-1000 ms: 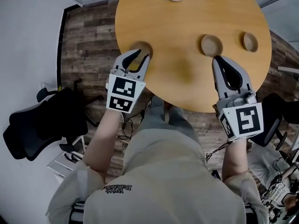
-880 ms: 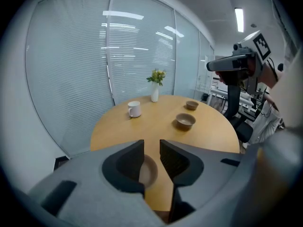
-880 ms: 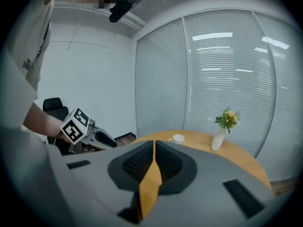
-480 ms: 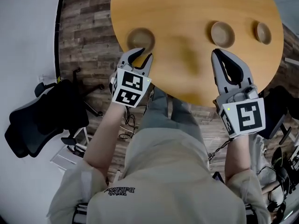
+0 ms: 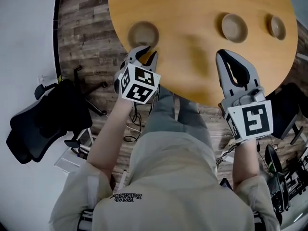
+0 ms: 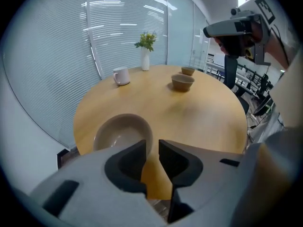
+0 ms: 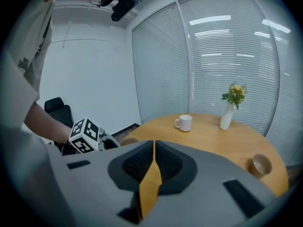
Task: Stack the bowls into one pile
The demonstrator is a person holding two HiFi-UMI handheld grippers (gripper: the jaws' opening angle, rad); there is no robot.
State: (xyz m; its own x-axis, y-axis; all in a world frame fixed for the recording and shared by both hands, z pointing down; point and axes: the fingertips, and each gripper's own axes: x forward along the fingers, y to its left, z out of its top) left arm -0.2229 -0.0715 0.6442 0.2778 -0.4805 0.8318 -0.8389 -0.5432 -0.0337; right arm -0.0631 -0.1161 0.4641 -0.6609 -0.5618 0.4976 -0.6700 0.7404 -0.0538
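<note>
—Three round beige ceramic bowls belong to the task; where do they lie?

—Unstacked and well apart on the round wooden table [image 5: 192, 42]. The near bowl [image 5: 143, 33] sits at its left edge. The middle bowl [image 5: 234, 26] and the far bowl [image 5: 276, 26] lie to the right.

—And the two tongs?

—The left gripper [image 5: 144, 54] hovers just short of the near bowl's rim, its jaws a narrow gap apart with nothing clamped between them. The right gripper [image 5: 224, 57] hangs over the table's near edge, jaws pressed together and empty, short of the middle bowl.

—What differs from the earlier frames?

—The table sits higher in the head view. The left gripper's marker cube is turned further round, and its jaws stand closer together than a second ago. The right gripper keeps its pose. A cup seen a second ago has left the head view.

—What does one view add to another?

—Only the gripper views show the white mug [image 6: 121, 75] and the slim white vase of yellow flowers [image 6: 145, 56] at the table's far side. Only the head view shows the black office chair [image 5: 43, 124] on the wood-plank floor [image 5: 82, 32].
</note>
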